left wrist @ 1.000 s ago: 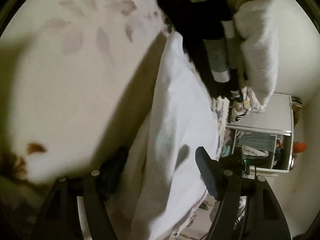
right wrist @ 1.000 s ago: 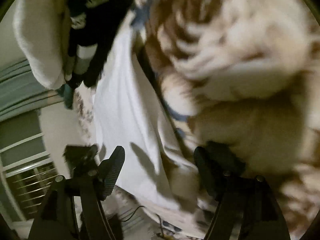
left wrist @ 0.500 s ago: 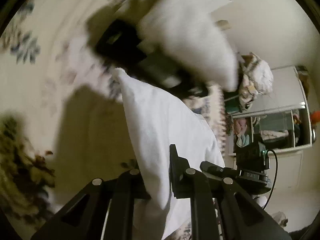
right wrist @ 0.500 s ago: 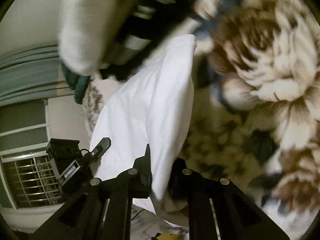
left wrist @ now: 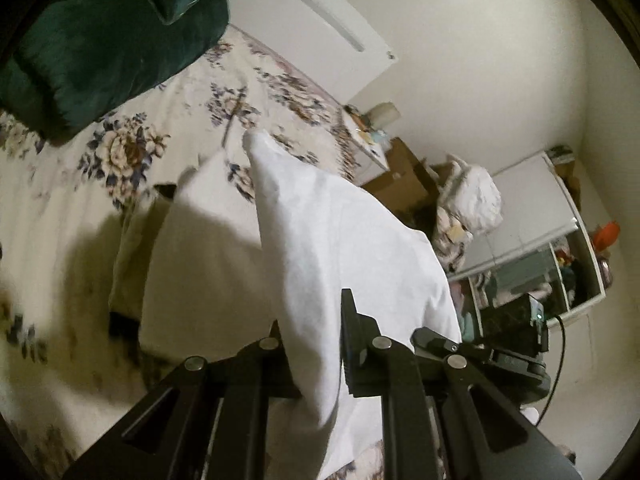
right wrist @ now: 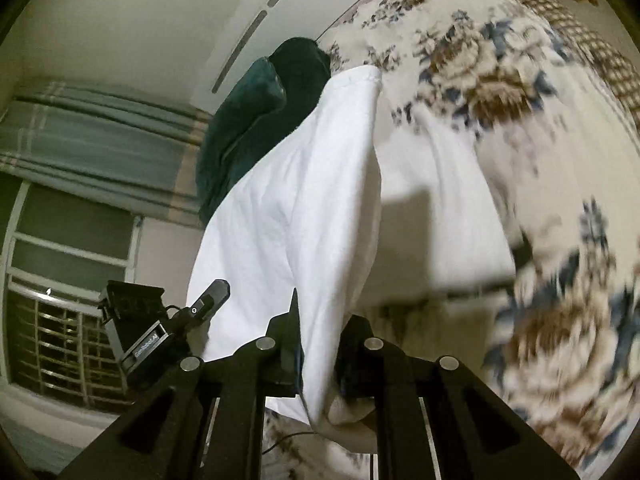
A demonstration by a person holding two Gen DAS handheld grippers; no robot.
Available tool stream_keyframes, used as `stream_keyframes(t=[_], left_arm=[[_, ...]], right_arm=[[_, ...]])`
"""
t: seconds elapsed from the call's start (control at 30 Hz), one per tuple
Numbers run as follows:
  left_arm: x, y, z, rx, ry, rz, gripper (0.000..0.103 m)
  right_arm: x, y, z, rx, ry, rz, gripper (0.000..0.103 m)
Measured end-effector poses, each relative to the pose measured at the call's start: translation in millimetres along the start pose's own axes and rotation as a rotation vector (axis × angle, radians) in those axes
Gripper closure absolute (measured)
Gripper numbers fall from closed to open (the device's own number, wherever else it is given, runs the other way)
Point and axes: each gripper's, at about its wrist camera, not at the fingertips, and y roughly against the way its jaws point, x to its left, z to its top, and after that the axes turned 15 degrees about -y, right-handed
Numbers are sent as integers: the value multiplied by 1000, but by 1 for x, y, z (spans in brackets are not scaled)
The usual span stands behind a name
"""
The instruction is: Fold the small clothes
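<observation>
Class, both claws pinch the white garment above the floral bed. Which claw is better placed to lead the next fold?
Neither clearly: left claw and right claw each grip an edge of the white garment, lifted off the floral bed; they should probably move together.

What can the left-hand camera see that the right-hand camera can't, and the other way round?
Only the left view shows cardboard boxes and a white cabinet by the wall. Only the right view shows a window with a striped curtain. Both show the white garment pinched in the left gripper and right gripper, the flowered bedspread and green cushion.
</observation>
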Motion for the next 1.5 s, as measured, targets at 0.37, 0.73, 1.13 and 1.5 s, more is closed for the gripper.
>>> stream_keyframes(t=[0.37, 0.73, 1.13, 1.5], left_arm=[[62, -90, 5, 198, -47, 150, 88], [15, -49, -6, 141, -237, 565, 58], [-58, -10, -31, 119, -332, 713, 0], [-166, 78, -58, 41, -385, 720, 0]], right_arm=[[-55, -123, 85, 41, -41, -203, 90], [-25, -100, 59, -157, 165, -572, 29], [12, -46, -34, -356, 316, -866, 0], [80, 70, -132, -527, 362, -848, 0]])
